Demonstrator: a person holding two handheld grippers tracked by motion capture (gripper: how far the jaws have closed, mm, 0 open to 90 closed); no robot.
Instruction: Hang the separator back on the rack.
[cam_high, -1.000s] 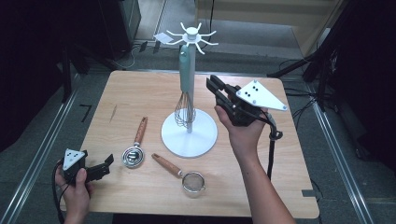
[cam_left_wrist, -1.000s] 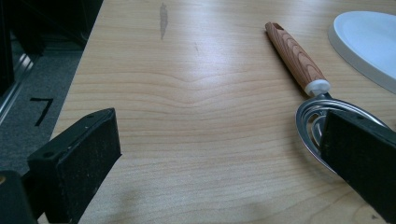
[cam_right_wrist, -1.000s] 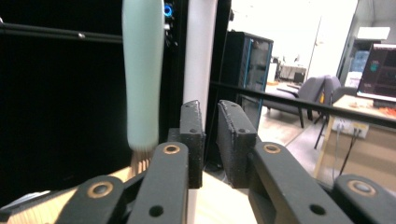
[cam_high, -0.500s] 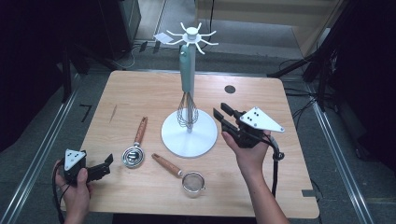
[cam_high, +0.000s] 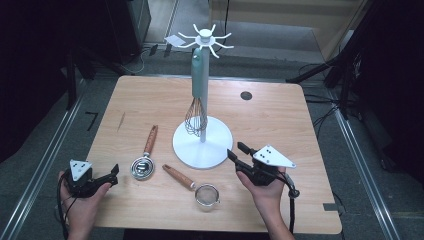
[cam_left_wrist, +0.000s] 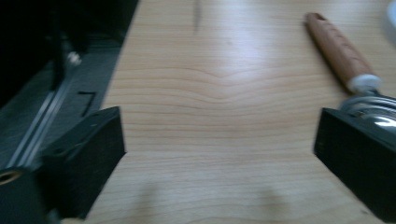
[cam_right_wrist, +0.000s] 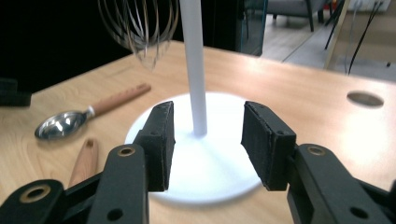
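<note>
Whisk (cam_high: 196, 114) hangs on white stand (cam_high: 202, 148) (strainer (cam_high: 206, 194) empty)

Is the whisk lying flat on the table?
No, the whisk hangs from an arm at the top of the white stand, its wires just above the stand's round base.

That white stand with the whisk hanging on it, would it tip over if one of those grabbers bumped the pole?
Probably not from a light bump: the white stand has a broad round base flat on the table. A knock near the hooked top might rock it, since the pole is tall and thin. The whisk hangs freely, so it would likely swing.
</note>
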